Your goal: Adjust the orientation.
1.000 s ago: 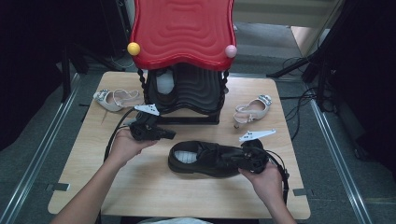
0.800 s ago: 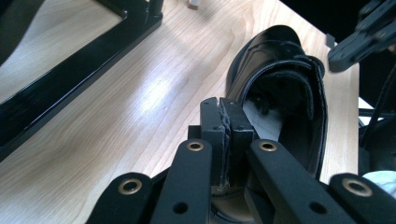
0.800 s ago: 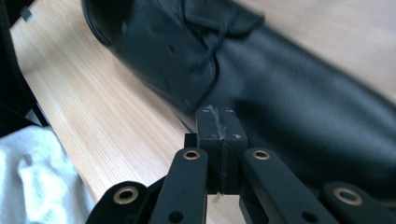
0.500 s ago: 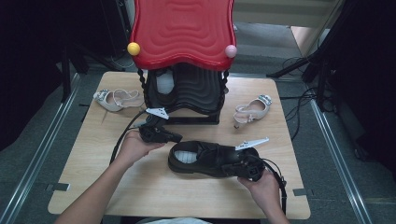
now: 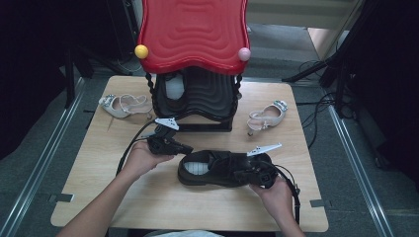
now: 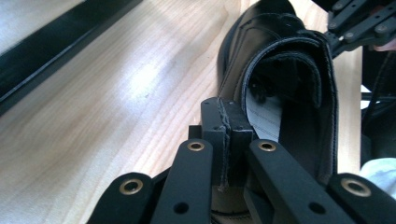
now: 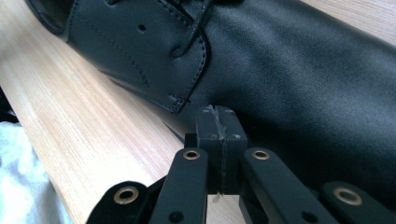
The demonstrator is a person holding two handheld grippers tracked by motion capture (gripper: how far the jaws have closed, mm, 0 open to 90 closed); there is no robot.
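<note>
Black shoe (image 5: 217, 168) near counter (image 5: 99, 197) front edge; left tool (image 5: 184, 148) closed at heel, right tool (image 5: 244, 175) closed against toe side, likely bracing for repositioning.

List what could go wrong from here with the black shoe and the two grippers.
1. The left gripper is shut on only the thin heel edge of the black shoe; if lifted, it may slip.
2. The right gripper is shut against the smooth toe, gripping nothing, so it could slide off.
3. The red and black rack stands close behind; a lift could bump it.
</note>
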